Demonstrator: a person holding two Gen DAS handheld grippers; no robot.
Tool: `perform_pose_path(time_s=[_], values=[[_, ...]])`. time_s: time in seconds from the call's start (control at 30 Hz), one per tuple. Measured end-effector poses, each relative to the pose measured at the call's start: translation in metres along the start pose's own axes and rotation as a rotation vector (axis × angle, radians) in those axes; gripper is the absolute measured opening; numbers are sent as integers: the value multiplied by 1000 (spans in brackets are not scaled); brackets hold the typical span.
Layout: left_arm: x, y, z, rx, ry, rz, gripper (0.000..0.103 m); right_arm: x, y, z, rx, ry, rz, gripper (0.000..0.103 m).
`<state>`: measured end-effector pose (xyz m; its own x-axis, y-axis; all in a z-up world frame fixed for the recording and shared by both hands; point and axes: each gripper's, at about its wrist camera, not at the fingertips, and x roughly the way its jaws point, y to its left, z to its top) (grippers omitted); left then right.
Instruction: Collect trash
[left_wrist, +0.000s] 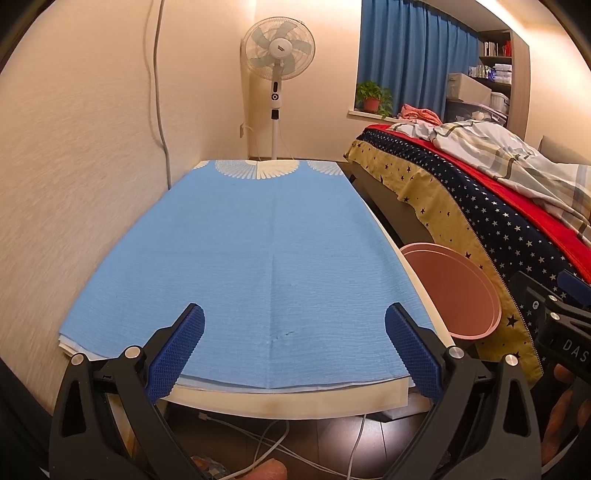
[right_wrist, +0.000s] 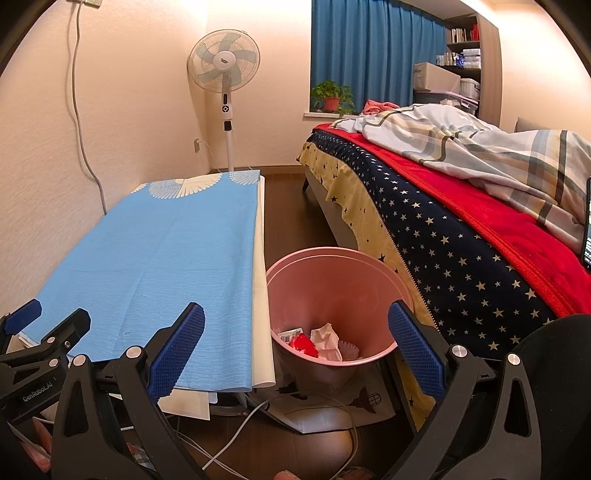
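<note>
Both tongs are spread wide apart with nothing between the blue pads. The left tongs (left_wrist: 294, 347) hang over the near end of the surface (left_wrist: 280, 400), which is covered by a light blue cloth (left_wrist: 251, 251) with white feather-looking prints at the far end. Nothing lying on that cloth as far as I can see.

The pink bin (right_wrist: 332, 291) sits on the floor just beside the surface, squeezed between it and the bed (right_wrist: 461, 236). The right tongs (right_wrist: 295, 349) are held right above the bin's near rim, so that view looks straight down into it. The trash (right_wrist: 321, 341) is at the bottom of the bin: crumpled white paper, something red, a wrapper with what looks like a barcode, and a pinkish crinkled bit. Can't tell exactly what each piece is.

From the left view you only get the bin's rim and inner wall, contents hidden.

Past the far end of the surface there's a standing fan (left_wrist: 277, 74) against the wall, and further along from the surface, a potted plant (right_wrist: 331, 96) on the sill under blue curtains (right_wrist: 373, 51). White cables (right_wrist: 236, 439) run across the floor under the surface's near end
</note>
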<state>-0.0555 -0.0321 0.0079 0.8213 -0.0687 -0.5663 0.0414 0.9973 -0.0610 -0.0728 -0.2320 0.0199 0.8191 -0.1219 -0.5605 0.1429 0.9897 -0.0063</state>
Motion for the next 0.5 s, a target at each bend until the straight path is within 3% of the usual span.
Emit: perform_pose_path(time_s=[0.5], values=[[0,0,-2,-13,-3,3,95,0,0,0,1,-1,-1,98]])
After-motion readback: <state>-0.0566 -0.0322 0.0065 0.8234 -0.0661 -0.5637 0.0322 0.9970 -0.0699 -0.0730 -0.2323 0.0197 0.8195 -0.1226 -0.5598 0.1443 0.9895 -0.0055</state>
